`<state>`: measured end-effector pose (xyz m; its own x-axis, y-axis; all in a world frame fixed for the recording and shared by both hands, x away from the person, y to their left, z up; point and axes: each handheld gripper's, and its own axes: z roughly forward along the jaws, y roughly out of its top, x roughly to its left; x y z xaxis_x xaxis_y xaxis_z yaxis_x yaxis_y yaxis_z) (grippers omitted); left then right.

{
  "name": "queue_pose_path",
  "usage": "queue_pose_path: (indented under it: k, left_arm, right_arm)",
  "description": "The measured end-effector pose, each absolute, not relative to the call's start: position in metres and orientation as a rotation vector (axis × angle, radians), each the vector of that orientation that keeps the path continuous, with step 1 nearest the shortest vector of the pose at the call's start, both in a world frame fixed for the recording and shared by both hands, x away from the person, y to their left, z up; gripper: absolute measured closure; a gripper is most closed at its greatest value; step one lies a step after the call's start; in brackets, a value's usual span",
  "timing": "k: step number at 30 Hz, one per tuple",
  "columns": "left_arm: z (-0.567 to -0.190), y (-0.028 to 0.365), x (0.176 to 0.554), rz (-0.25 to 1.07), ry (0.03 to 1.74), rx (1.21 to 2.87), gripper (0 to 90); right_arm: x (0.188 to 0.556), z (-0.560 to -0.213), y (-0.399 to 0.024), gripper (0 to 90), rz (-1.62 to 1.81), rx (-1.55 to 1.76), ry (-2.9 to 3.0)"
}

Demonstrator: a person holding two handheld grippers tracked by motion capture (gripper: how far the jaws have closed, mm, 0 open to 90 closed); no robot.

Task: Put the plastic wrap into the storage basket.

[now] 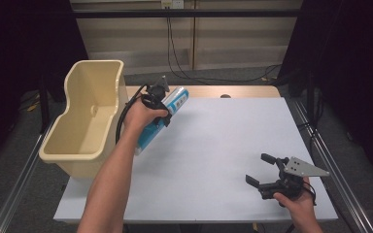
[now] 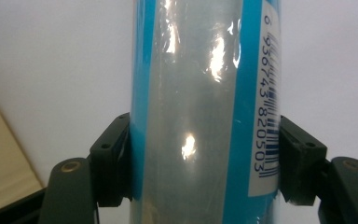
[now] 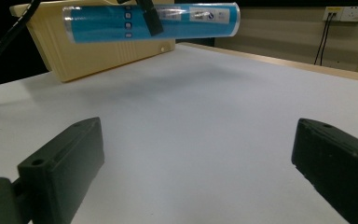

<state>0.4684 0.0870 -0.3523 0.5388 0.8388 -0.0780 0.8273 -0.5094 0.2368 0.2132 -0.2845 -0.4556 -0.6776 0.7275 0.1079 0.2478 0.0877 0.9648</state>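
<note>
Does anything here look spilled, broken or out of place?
Nothing spilled or broken. The cream plastic bin hangs partly over the white table's left edge. The left claw holds a blue-and-clear shiny cylindrical tube in the air, tilted. The right claw is open and empty.

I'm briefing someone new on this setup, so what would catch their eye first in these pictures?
First, the blue-labelled clear tube held off the white table in the left tool, whose jaws clamp its sides, beside the cream plastic bin at the table's left edge. Then the right tool, open and holding nothing, low at the near right.
</note>
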Motion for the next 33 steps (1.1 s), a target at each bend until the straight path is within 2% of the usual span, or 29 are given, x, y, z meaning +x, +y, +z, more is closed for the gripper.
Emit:
queue_pose_path:
  k: [17,33]
  left_arm:
    - [-0.283,0.124,0.444,0.082,1.528,2.364,32.3]
    - [-0.254,0.163,0.428,0.077,1.627,2.259,32.3]
  right_arm:
    - [0.214,-0.455,-0.283,2.2,1.619,0.957,1.972]
    - [0.214,-0.455,-0.283,2.2,1.611,0.953,1.975]
